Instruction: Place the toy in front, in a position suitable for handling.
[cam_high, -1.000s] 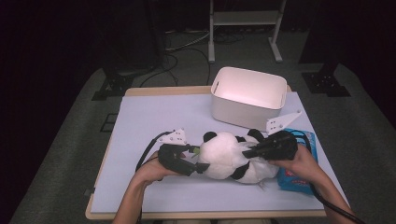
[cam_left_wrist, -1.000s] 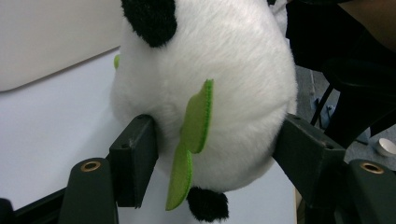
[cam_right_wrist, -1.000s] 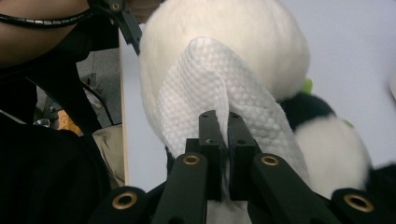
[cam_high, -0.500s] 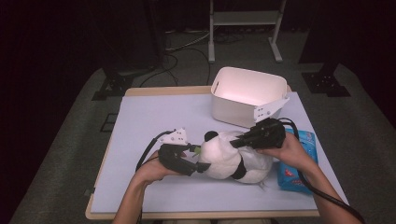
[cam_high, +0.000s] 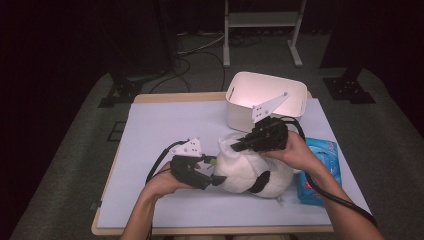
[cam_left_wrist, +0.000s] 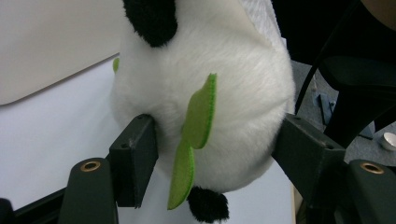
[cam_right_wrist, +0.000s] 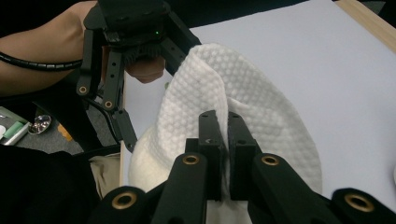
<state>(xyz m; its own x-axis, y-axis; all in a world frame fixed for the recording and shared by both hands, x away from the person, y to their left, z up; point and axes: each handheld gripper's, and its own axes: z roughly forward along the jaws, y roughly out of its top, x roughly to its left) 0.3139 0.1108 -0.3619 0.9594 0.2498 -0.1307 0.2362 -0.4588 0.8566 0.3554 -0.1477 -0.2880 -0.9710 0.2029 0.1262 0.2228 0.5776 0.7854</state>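
Left gripper (cam_left_wrist: 210, 158) clamps the head of the black-and-white plush panda (cam_high: 252, 172), its jaws pressed into the fur on either side of a green felt leaf (cam_left_wrist: 196, 140); likely to pin the toy steady on the pale lilac table mat (cam_high: 165, 125). Right gripper (cam_right_wrist: 223, 140), above the panda, has its jaws pinched tight on a fold of white dimpled wipe cloth (cam_right_wrist: 243, 116) draped over the toy, seemingly for wiping. White plastic bin (cam_high: 265, 100) sits beyond the right gripper; blue wipes packet (cam_high: 320, 172) lies beside that hand.
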